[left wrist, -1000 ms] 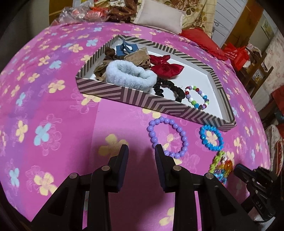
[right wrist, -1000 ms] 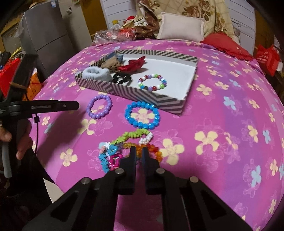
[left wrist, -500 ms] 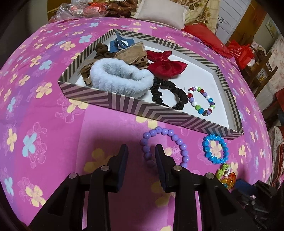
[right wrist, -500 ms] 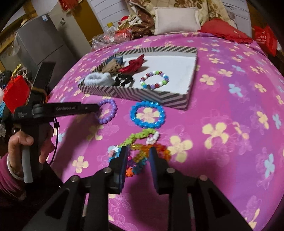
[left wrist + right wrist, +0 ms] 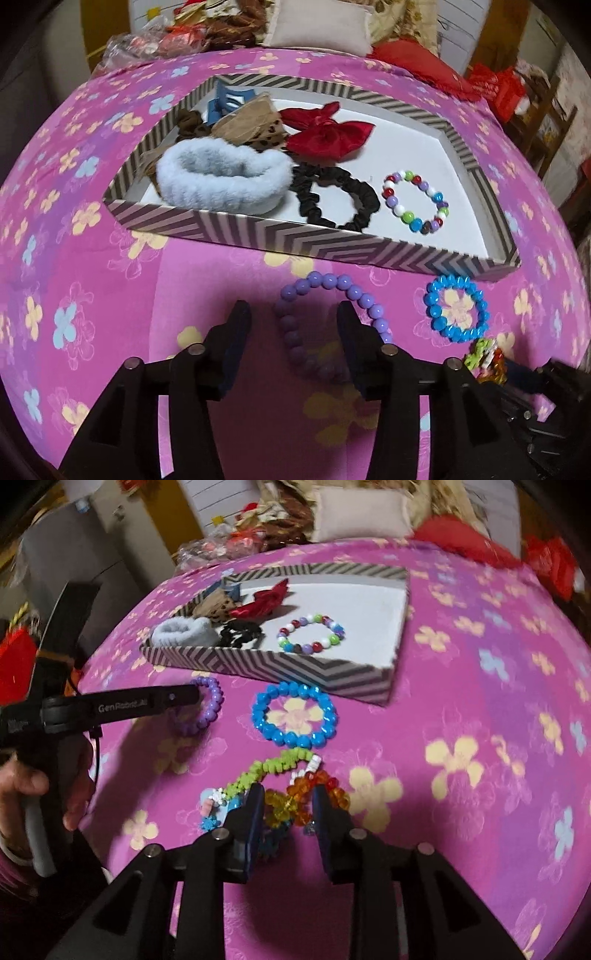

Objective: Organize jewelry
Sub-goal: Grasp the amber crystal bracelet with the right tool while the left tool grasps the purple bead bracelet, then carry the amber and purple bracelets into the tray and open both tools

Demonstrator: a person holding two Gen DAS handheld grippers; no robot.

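A purple bead bracelet point(image 5: 354, 291) lies on the pink flowered cover in front of a striped tray point(image 5: 295, 236). My left gripper point(image 5: 291, 317) hangs low over it. The jaws are opening, with the ring's left side between them and no pad pressing on it. In the right wrist view this left gripper point(image 5: 192, 698) reaches in from the left over the purple bracelet point(image 5: 214, 701). My right gripper point(image 5: 288, 794) stands open astride an orange and yellow bead bracelet point(image 5: 295, 801), part of a small heap with a green bracelet point(image 5: 273, 762). A blue bracelet point(image 5: 255, 716) lies beyond it.
The tray point(image 5: 295, 668) holds a multicoloured bracelet point(image 5: 393, 201), a black scrunchie point(image 5: 365, 195), a fluffy pale blue scrunchie point(image 5: 221, 177), a red bow point(image 5: 328, 136) and other hair pieces. A person's hand point(image 5: 37, 786) grips the left tool. Pillows point(image 5: 317, 29) lie at the back.
My left gripper came forward over the purple bracelet, and its jaws spread to either side of the ring's near edge. My right gripper's jaws parted from shut and sank over the orange bracelet.
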